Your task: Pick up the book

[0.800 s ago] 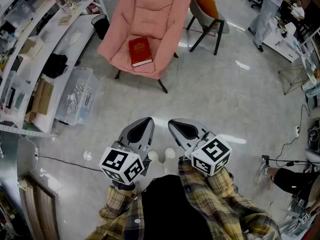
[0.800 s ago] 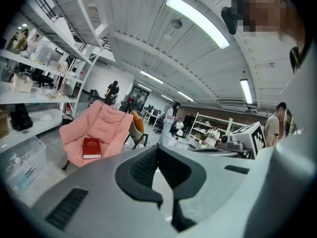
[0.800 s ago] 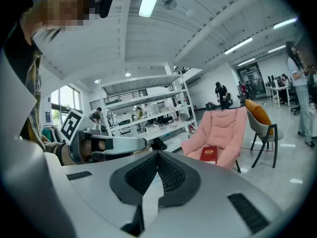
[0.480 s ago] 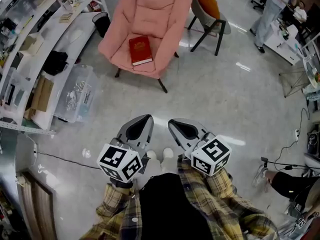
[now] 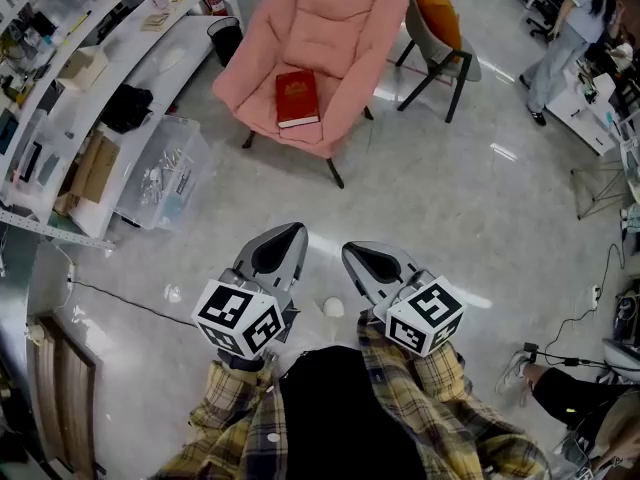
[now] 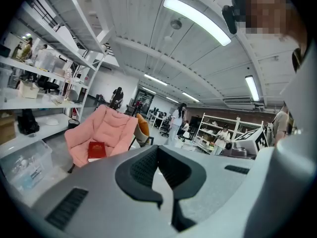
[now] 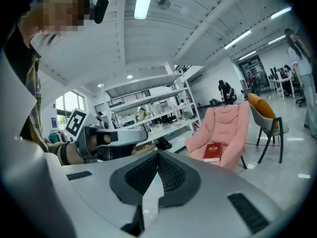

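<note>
Head view looks down at a person in a checked shirt (image 5: 430,408) holding two tongs out over a shiny grey floor (image 5: 450,208). The left tongs (image 5: 288,234) and the right tongs (image 5: 356,253) sit side by side, close but not touching, and both point away from the person. The left tongs are closed tight with nothing in them. The right tongs are closed too and hold nothing. The book (image 5: 297,98) is red and lies flat on the seat of a pink chair (image 5: 340,18), well ahead of both tongs. In the left gripper view the book sits to the left of the closed tips. In the right gripper view it sits to the right of them. A grey chair (image 5: 430,46) with an orange cushion (image 5: 436,6) stands just beside the pink chair, ahead and right of the right tongs. A clear box (image 5: 165,173) is on the floor ahead and left of the left tongs, next to white shelves (image 5: 110,63).
</note>
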`<action>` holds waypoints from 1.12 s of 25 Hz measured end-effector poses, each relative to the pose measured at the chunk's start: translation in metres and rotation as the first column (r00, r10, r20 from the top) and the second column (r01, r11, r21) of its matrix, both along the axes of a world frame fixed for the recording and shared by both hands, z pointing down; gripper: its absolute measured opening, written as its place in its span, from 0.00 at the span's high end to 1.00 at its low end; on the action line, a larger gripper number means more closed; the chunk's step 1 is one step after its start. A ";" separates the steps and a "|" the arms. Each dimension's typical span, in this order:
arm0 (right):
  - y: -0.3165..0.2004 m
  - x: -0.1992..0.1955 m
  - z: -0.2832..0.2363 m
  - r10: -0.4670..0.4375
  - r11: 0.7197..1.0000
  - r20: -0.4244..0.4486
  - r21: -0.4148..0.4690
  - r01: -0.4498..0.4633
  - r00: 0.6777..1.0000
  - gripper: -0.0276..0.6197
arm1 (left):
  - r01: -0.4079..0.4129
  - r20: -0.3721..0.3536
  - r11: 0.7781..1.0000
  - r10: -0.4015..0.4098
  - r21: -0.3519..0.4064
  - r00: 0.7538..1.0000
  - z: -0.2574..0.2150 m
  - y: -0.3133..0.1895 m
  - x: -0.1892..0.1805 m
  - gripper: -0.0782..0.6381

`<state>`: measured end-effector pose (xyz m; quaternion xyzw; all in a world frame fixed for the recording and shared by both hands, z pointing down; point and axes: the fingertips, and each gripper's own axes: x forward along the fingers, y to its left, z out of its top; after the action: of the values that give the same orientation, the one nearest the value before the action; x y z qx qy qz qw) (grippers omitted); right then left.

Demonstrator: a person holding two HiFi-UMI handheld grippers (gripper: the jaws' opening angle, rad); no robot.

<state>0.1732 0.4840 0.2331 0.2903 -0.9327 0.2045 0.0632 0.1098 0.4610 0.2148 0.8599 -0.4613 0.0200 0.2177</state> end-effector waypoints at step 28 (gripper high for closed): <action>-0.122 -0.135 0.016 0.093 0.992 -0.023 -0.080 -0.095 0.995 0.93 | -0.077 -0.022 0.995 0.076 -0.066 0.997 0.023 -0.127 -0.146 0.89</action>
<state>0.0385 0.3616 0.2487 0.3332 -0.9082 0.2420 0.0743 -0.0361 0.3335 0.2375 0.8693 -0.4249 0.0353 0.2500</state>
